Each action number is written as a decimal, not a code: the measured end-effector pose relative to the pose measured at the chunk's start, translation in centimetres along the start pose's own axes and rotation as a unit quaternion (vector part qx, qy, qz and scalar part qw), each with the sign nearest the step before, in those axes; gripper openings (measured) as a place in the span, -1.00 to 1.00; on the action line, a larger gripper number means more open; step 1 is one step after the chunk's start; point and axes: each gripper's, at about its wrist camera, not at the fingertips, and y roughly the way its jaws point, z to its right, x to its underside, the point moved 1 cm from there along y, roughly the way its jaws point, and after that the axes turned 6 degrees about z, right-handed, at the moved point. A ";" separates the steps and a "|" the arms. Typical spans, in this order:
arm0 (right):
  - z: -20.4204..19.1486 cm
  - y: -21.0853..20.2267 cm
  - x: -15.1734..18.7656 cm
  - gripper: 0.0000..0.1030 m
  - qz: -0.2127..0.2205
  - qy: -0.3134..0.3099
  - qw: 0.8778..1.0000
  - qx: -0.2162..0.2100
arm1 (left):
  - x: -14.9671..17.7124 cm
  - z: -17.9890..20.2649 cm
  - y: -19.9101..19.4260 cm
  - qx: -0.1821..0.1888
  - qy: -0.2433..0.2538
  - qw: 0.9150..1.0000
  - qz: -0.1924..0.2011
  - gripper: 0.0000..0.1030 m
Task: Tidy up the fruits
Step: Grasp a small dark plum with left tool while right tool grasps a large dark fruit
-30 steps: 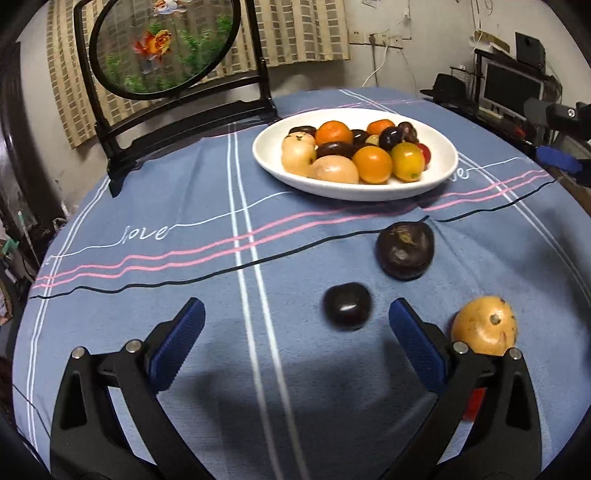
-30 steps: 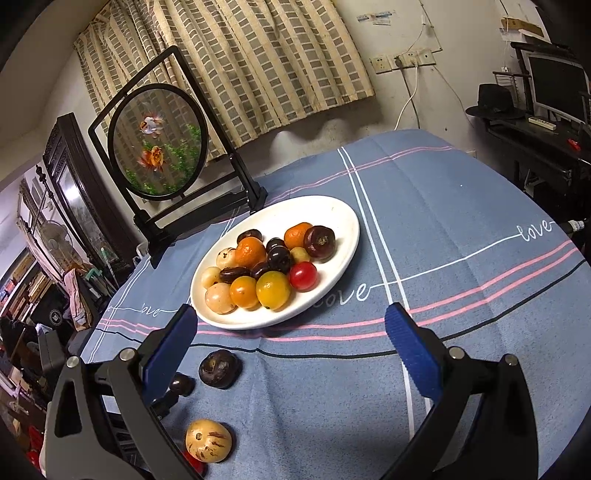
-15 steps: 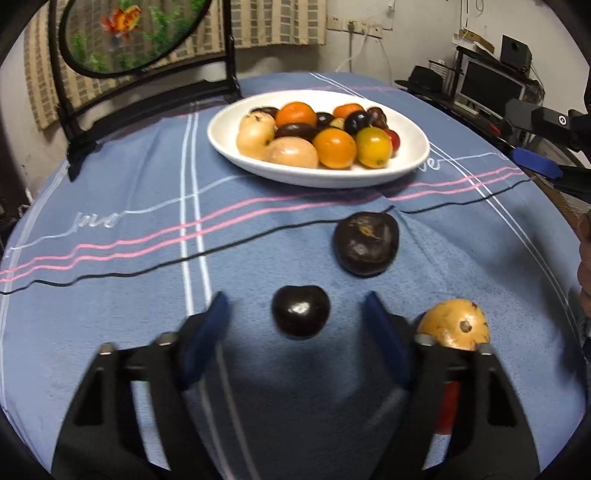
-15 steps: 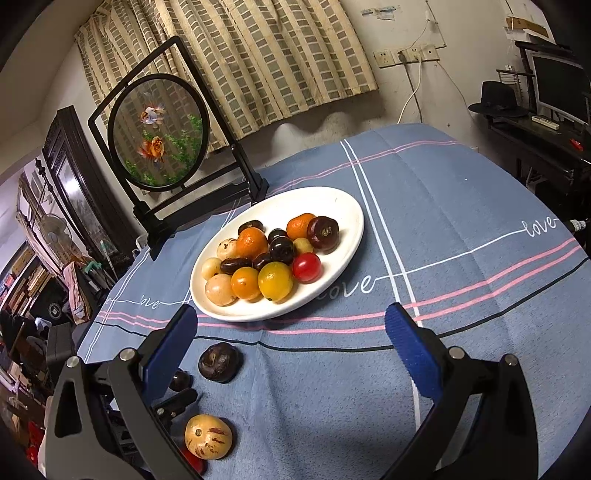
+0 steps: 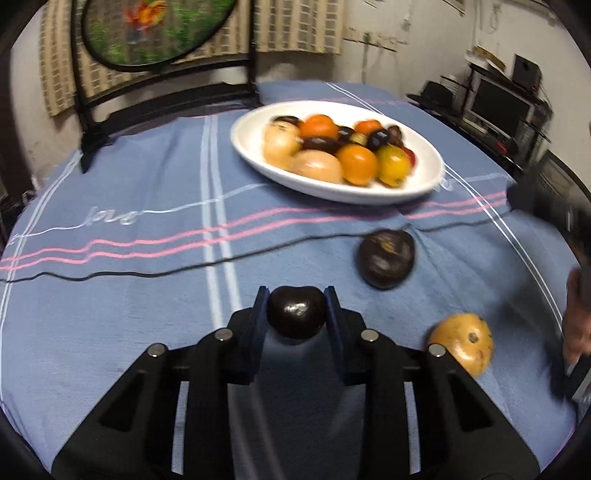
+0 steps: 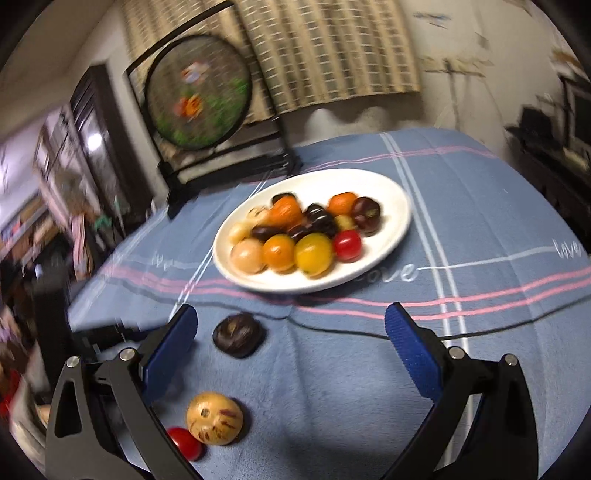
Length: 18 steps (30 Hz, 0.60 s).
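My left gripper (image 5: 296,308) is shut on a small glossy dark plum (image 5: 296,312), just above the blue tablecloth. A larger dark wrinkled fruit (image 5: 386,257) lies to its right front, and a yellow-orange fruit (image 5: 461,341) lies at the right. The white oval plate (image 5: 424,177) with several fruits stands further back. My right gripper (image 6: 291,350) is open and empty, over the cloth in front of the plate (image 6: 391,236). In its view the dark wrinkled fruit (image 6: 238,334), the yellow striped fruit (image 6: 214,417) and a small red tomato (image 6: 184,443) lie at lower left.
A round fish-picture screen on a black stand (image 5: 155,29) stands at the table's back edge. A desk with monitors (image 5: 506,107) is at far right. My hand with the right gripper shows at the right edge (image 5: 576,325).
My left gripper closed on the small dark plum and holds it now. My right gripper moved lower and nearer the loose fruits; both views are motion-blurred.
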 end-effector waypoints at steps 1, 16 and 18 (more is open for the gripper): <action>-0.9 0.3 0.4 0.96 -0.005 -0.023 1.000 -0.001 | -0.1 -0.4 0.0 -0.004 -0.007 1.000 0.000 -0.41; -6.5 7.7 2.7 0.22 -0.101 -0.181 0.978 -0.010 | 0.2 -1.8 1.3 -0.012 -0.029 0.999 -0.024 -0.40; -6.4 8.2 2.8 -0.02 -0.117 -0.177 0.977 -0.017 | 0.3 -1.7 1.3 -0.013 -0.027 0.999 -0.024 -0.39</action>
